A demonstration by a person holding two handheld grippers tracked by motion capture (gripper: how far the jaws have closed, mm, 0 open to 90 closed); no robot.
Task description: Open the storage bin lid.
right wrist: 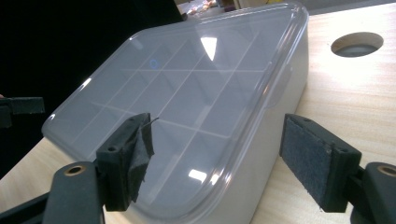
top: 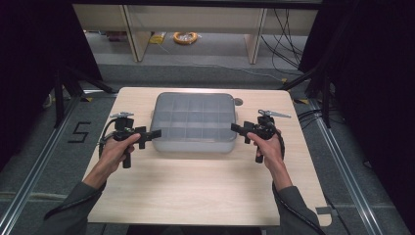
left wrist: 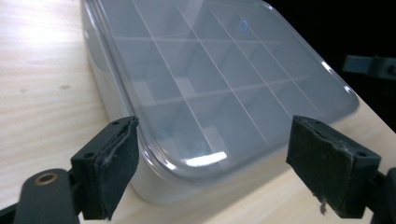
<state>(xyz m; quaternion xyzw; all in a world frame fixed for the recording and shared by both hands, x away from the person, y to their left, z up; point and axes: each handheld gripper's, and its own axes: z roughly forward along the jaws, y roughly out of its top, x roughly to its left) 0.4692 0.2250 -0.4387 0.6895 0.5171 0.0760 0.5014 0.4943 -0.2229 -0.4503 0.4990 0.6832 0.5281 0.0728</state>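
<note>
Item: a translucent grey compartment box [top: 194, 122], lidded, lying flat at the middle of the far half of a pale wooden table [top: 195, 196], its long sides running left to right. Through the clear lid [left wrist: 224, 74] we count a grid of white dividers, and no contents can be made out in the cells. From the high view we record the whole layout: the left gripper [top: 152, 133] at the box's near-left corner and the right gripper [top: 236, 129] at its near-right end, each held in a hand, with the forearms entering from the near edge. That view also takes in a small round hole [top: 238, 102] in the tabletop just off the box's far-right corner, a floor marking reading 5 [top: 79, 132] to the left of the table, and a yellow coil [top: 185, 37] on the floor far behind. In the left gripper view we note the rounded lid corner lying between the two black pads [left wrist: 116, 168], which stand wide apart and press on nothing. In the right gripper view we note the same arrangement at the opposite corner: the pads [right wrist: 313, 158] stand apart with the box corner between them, one over the lid and one out beside the wall, neither pressing. That view shows the table hole larger, to the right of the box, and the tip of the other gripper at its left edge.
</note>
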